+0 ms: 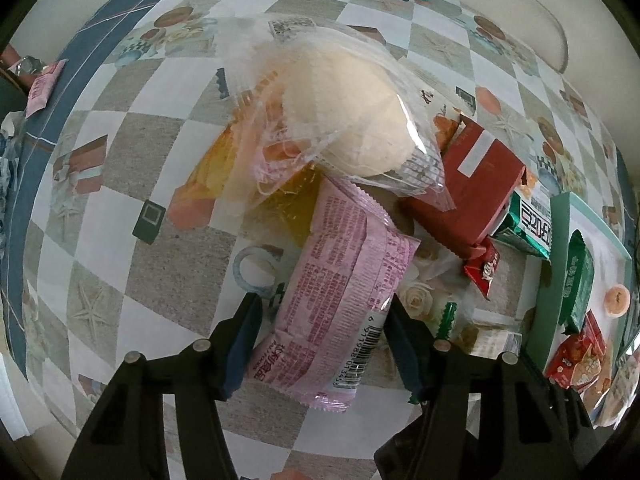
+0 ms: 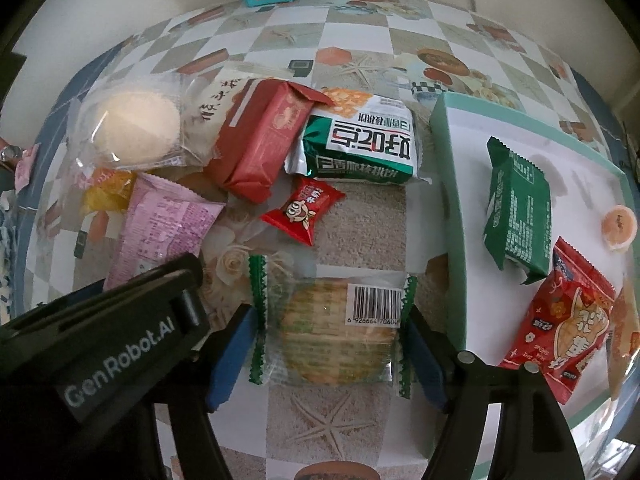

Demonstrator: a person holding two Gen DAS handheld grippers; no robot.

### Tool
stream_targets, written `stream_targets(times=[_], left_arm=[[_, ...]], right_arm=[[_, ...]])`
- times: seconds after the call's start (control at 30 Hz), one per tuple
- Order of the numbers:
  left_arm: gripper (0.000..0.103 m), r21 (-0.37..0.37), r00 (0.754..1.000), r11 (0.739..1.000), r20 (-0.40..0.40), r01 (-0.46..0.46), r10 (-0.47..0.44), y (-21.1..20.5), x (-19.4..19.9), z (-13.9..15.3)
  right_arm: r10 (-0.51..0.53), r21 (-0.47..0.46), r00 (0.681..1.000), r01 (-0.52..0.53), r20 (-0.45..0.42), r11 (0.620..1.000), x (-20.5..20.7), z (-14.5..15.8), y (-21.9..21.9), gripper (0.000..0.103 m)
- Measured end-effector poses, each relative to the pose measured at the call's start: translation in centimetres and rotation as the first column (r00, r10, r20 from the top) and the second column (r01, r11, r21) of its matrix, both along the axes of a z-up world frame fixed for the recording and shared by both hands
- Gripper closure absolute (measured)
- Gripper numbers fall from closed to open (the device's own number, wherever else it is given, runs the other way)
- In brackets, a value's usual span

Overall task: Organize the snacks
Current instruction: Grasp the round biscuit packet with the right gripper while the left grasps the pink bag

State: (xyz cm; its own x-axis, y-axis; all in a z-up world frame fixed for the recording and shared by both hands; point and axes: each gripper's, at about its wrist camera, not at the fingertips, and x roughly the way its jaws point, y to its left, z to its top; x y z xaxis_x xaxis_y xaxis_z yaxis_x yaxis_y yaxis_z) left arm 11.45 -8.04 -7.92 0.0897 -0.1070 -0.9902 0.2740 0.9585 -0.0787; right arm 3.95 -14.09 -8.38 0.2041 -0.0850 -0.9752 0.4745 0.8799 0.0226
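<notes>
The bench (image 2: 352, 232), under a checkered seaside cloth, carries a heap of snacks beside a mint-edged tray (image 2: 450, 200) already holding several packets, seemingly the sorting spot. The left gripper (image 1: 320, 340) has its jaws spread around a pink wrapper (image 1: 332, 280), barcode facing up. The right gripper (image 2: 332, 344) brackets a clear biscuit pack (image 2: 332, 332), barcode starting 6 926664. The tool reads "GenRobot.AI".
</notes>
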Motion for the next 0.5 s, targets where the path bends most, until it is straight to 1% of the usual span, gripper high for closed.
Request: stream_targets(times=[0.07,0.1,0.13,0.17,0.23,0.37,0.5], left_arm=[[0.041,0.002,1.000,1.000,0.001,-0.002,0.002,0.1,0.0,0.0],[0.042,0.001,1.000,1.000,0.002,-0.003,0.003,0.2,0.1,0.0],[0.046,-0.003,1.000,1.000,0.003,-0.005,0.005,0.2,0.1,0.1],[0.049,-0.005,1.000,1.000,0.004,-0.006,0.006,0.3,0.1,0.2],[0.053,-0.002,1.000,1.000,0.010,-0.011,0.011,0.4,0.0,0.5],[0.055,0.007,0.999,1.000,0.019,-0.026,0.026,0.7,0.0,0.8],[0.057,0.017,0.999,0.999,0.039,-0.032,0.031,0.8,-0.4,1.6]], right_arm=[[-0.002,0.004,1.000,0.002,0.002,1.000,-0.1,0.1,-0.4,0.029],[-0.006,0.006,1.000,0.006,0.004,1.000,-0.1,0.1,-0.4,0.032],[-0.009,0.008,1.000,0.009,0.007,1.000,-0.2,0.3,-0.9,0.035],[-0.014,0.012,1.000,0.014,0.013,1.000,-0.3,0.4,-1.0,0.041],[-0.016,0.033,1.000,0.015,0.018,0.999,-0.3,0.5,-1.2,0.041],[-0.021,0.057,0.999,0.019,0.026,0.998,-0.3,0.7,-1.6,0.043],[-0.034,0.092,0.998,0.028,0.057,0.995,-0.6,1.4,-2.6,0.043]])
